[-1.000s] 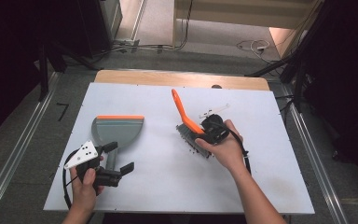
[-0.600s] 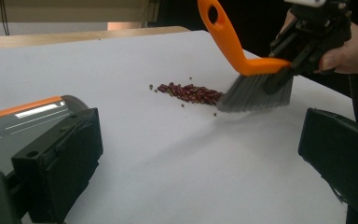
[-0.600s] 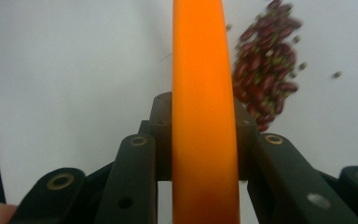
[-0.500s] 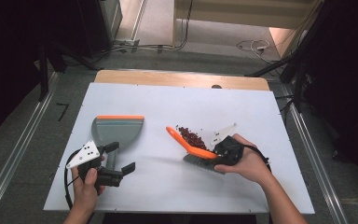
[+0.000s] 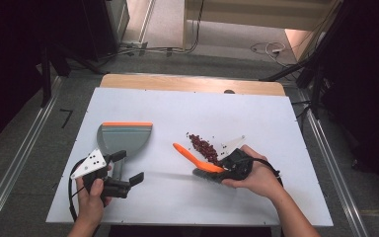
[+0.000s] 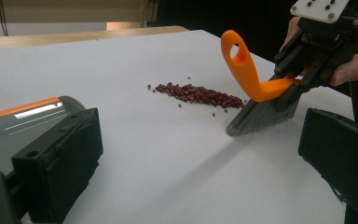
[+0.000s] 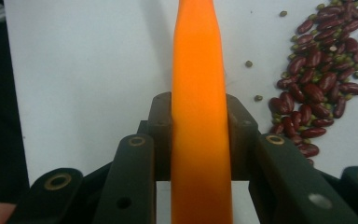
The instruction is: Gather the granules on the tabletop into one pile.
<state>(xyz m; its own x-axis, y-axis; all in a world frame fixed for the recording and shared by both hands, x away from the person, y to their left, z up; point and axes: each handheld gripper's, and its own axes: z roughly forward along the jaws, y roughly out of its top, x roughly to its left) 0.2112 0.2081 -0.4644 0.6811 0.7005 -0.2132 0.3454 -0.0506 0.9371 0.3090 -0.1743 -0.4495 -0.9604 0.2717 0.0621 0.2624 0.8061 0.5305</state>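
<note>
A grey dustpan [image 5: 126, 138] with an orange rim lies at the table's left; its edge shows beside my left jaw [image 6: 14, 126]. My left gripper [image 5: 127, 168] [image 6: 200, 154] rests just in front of it, open, with nothing between its jaws. A pile of red beans [image 5: 203, 147] [image 6: 196, 93] [image 7: 321, 79], mixed with small green ones, lies right of centre. My right gripper [image 5: 224, 170] [image 6: 303, 79] [image 7: 198, 135] is shut on the orange handle of a brush [image 5: 197, 158] [image 6: 256, 84] [image 7: 198, 93]. The brush's grey bristles touch the table at the near side of the pile.
The white table [image 5: 177, 108] has a wooden strip along its far edge. Metal rails run along both sides, with dark floor and cables beyond. A few stray beans lie around the pile.
My right hand has swung the brush so its handle points left and drawn it toward the near edge, uncovering the bean pile. The left gripper and dustpan have stayed put.
</note>
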